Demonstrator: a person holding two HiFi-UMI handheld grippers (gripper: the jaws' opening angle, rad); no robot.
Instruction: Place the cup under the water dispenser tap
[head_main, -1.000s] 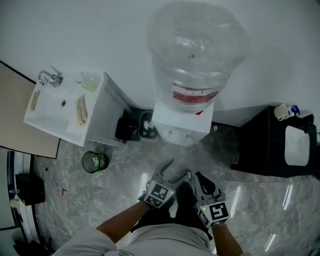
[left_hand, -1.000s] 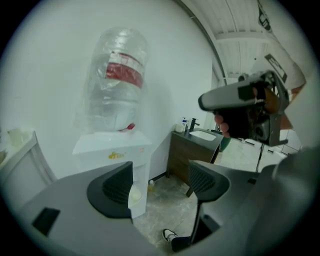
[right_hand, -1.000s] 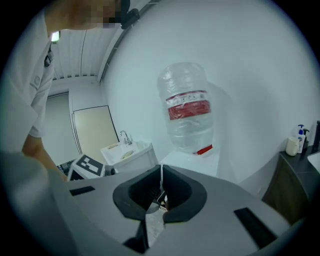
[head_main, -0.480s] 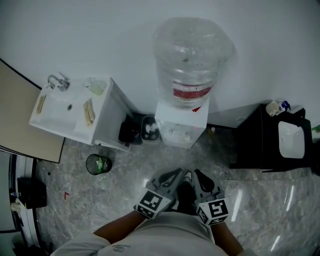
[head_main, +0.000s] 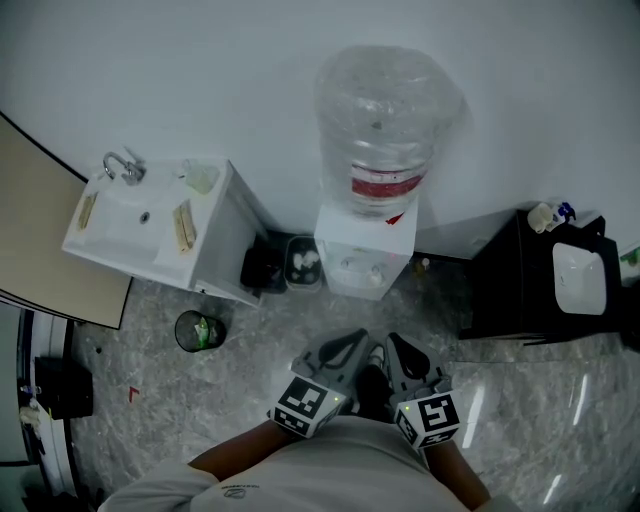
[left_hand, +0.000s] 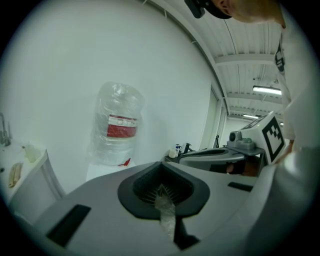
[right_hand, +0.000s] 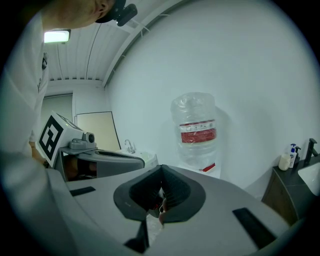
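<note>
The water dispenser (head_main: 366, 252) is a white cabinet with a big clear bottle (head_main: 386, 125) on top, standing against the back wall; it also shows in the left gripper view (left_hand: 116, 127) and the right gripper view (right_hand: 197, 131). A pale translucent cup (head_main: 200, 176) stands on the sink counter, far left of the dispenser. My left gripper (head_main: 348, 342) and right gripper (head_main: 393, 347) hang side by side close to the person's body, well short of the dispenser. The left gripper's jaws (left_hand: 161, 188) meet with nothing between them. The right gripper's jaws (right_hand: 160, 192) also meet, empty.
A white sink cabinet (head_main: 215, 240) with a tap stands left of the dispenser. A dark container and a small bin (head_main: 301, 262) sit between them. A round waste bin (head_main: 198, 330) is on the marble floor. A black cabinet (head_main: 520, 290) with a white basin stands right.
The left gripper's jaws went from open to shut. Both grippers rose and drew back toward the person's body. The head view pulled back from the dispenser.
</note>
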